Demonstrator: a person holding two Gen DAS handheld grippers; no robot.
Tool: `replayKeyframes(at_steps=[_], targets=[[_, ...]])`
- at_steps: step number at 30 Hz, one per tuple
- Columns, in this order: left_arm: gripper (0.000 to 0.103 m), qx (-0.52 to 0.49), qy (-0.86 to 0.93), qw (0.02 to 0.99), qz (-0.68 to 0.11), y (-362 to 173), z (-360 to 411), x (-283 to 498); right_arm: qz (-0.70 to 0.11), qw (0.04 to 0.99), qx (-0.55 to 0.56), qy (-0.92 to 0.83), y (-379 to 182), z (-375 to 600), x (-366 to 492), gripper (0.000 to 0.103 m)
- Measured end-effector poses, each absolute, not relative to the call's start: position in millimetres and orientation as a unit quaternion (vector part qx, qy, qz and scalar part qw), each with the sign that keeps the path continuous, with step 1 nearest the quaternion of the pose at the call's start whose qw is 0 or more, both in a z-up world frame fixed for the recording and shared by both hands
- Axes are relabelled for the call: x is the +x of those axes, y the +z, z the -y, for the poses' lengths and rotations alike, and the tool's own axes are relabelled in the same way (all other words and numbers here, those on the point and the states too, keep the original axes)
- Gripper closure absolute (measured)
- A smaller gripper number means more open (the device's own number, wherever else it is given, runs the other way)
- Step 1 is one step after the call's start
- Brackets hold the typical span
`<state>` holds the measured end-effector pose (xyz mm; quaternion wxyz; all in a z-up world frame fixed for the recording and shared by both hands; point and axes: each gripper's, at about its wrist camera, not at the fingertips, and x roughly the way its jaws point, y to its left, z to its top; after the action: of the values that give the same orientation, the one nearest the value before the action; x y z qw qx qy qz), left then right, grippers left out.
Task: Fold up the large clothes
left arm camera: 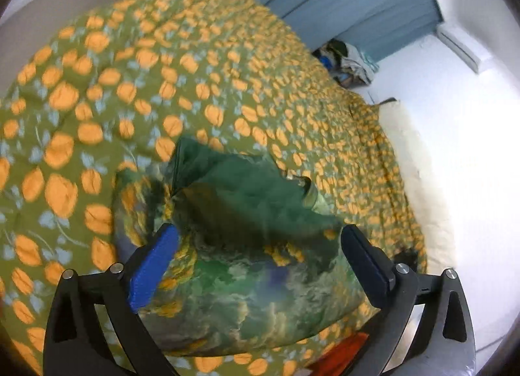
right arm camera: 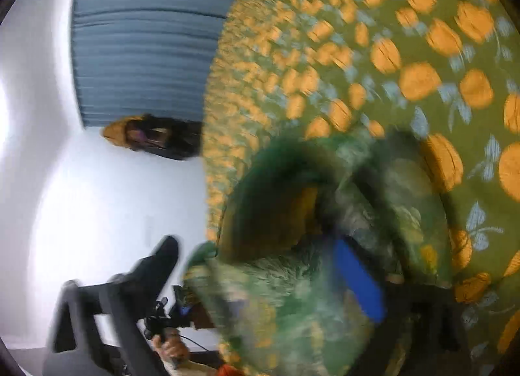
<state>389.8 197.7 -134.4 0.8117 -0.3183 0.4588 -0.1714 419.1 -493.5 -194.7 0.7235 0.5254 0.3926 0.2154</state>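
the green patterned garment [left arm camera: 247, 265] is lying bunched on the orange-flowered bedspread [left arm camera: 130, 83], its bulk running across between my fingers. my left gripper [left arm camera: 258, 262] is standing apart, straddling the heap without clamping it. my right gripper [right arm camera: 260, 275] is also spread, fabric between its fingers, though blur is hiding any contact.

Soft matt printed-cloth green garment [left arm camera: 247, 246] lies on a quilted, puckered cloth bedspread [left arm camera: 162, 67].
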Motion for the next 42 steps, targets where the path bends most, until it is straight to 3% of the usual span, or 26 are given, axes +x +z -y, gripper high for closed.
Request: replayKeyframes(at_steps=[3,6,7,8,9,10,11,12,13,18,22,25,29,32,42], targets=[[0.002,-0.254,-0.156,0.819,-0.49,-156.6,-186.3,391.9,-0.401,0.789,0.429,0.182,-167.2,491.9,417.8,0.001],[0.004,-0.208,-0.108,0.808,-0.54,-198.7,-164.4,409.7,-0.459,0.836,0.27,0.132,-168.7,462.0,431.4,0.001],[0.008,-0.199,-0.094,0.807,-0.548,-207.7,-156.6,415.8,-0.469,0.839,0.245,0.123,-172.8,453.7,433.9,0.001],[0.025,-0.19,-0.083,0.804,-0.557,-218.8,-147.8,420.3,-0.473,0.843,0.227,0.121,-177.3,444.7,436.4,0.002],[0.041,-0.186,-0.075,0.798,-0.568,-228.9,-139.0,424.8,-0.473,0.847,0.21,0.125,-180.8,430.3,439.8,0.011],[0.049,-0.184,-0.062,0.796,-0.574,-233.9,-134.4,427.0,-0.474,0.849,0.197,0.125,-182.4,421.7,440.8,0.019],[0.08,-0.174,-0.046,0.798,-0.576,-235.0,-130.7,427.0,-0.483,0.852,0.169,0.111,-183.4,409.0,440.8,0.042],[0.088,-0.163,-0.036,0.8,-0.576,-232.1,-127.3,426.1,-0.49,0.855,0.142,0.093,-183.2,401.1,441.0,0.08],[0.09,-0.158,-0.033,0.805,-0.571,-228.6,-126.6,425.6,-0.499,0.857,0.104,0.069,-182.1,391.4,440.9,0.091],[0.092,-0.132,-0.032,0.873,-0.468,-152.2,-126.9,413.7,-0.42,0.907,0.012,0.024,-129.5,378.5,434.9,0.093],[0.092,-0.086,-0.004,0.916,-0.392,-126.5,-110.6,422.5,-0.349,0.937,0.001,-0.002,-92.8,377.1,456.6,0.093],[0.091,-0.029,0.038,0.921,-0.387,-162.4,-97.1,448.7,-0.331,0.943,-0.033,-0.024,-102.7,369.1,477.4,0.093],[0.09,-0.042,0.054,0.889,-0.452,-240.1,-105.4,467.1,-0.395,0.917,-0.048,-0.04,-177.5,371.2,500.2,0.093],[0.087,-0.057,0.051,0.891,-0.448,-275.2,-110.1,458.2,-0.434,0.9,-0.036,-0.037,-226.3,375.1,498.6,0.092],[0.084,-0.086,0.038,0.901,-0.424,-284.2,-115.1,449.2,-0.402,0.915,0.015,-0.031,-252.5,385.2,491.8,0.088]])
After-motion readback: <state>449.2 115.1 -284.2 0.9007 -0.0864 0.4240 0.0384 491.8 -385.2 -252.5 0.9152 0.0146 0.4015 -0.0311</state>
